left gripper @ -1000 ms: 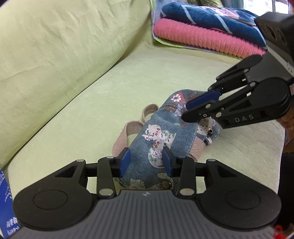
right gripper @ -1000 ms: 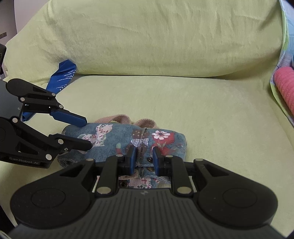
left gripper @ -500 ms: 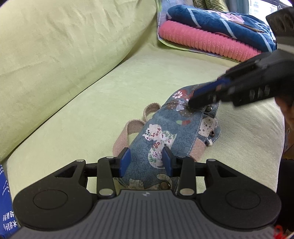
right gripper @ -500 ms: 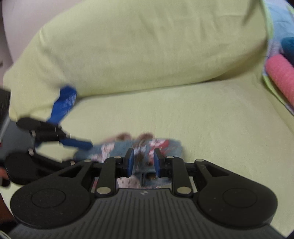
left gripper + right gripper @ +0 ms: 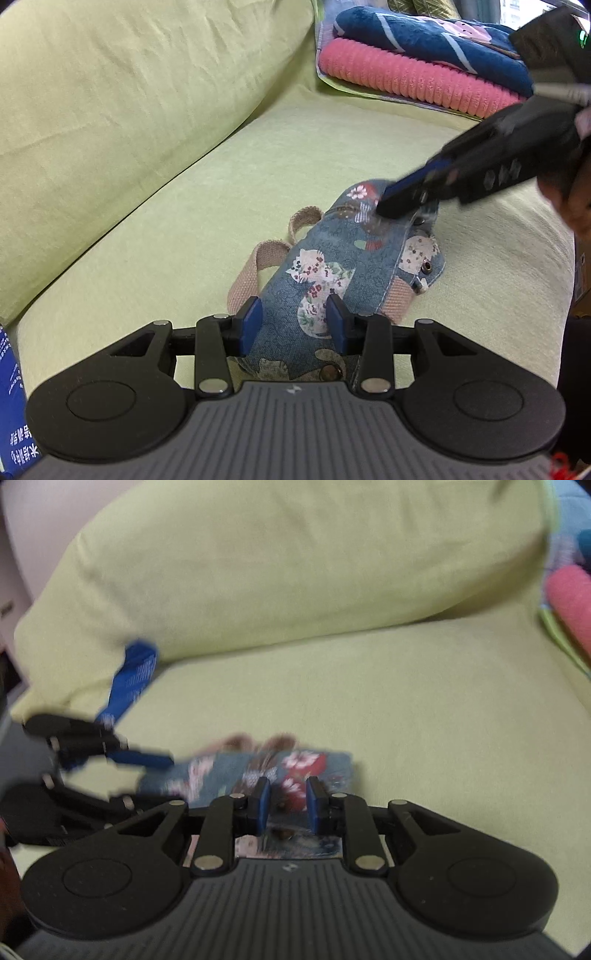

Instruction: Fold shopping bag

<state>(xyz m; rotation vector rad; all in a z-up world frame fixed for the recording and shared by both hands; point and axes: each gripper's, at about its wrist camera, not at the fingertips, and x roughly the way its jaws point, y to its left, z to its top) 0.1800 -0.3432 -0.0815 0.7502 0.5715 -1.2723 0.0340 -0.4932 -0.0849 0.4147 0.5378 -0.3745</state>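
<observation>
The shopping bag (image 5: 332, 266), blue cloth printed with cats and flowers, lies folded into a small bundle on the seat of the pale green sofa (image 5: 184, 206), in the lower middle of the left wrist view. Its pinkish webbing handles (image 5: 255, 266) loop out to the left. The left tongs (image 5: 293, 325) sit over the near end of the bundle with their blue pads apart, the cloth showing between them. The right tongs (image 5: 391, 206) reach in from the right edge, tips down on the far end of the bag; they are blurred there, but their own view shows the right tongs (image 5: 284, 805) with a gap between the pads. Folded pink and navy towels (image 5: 424, 74) are stacked in the upper right.
</observation>
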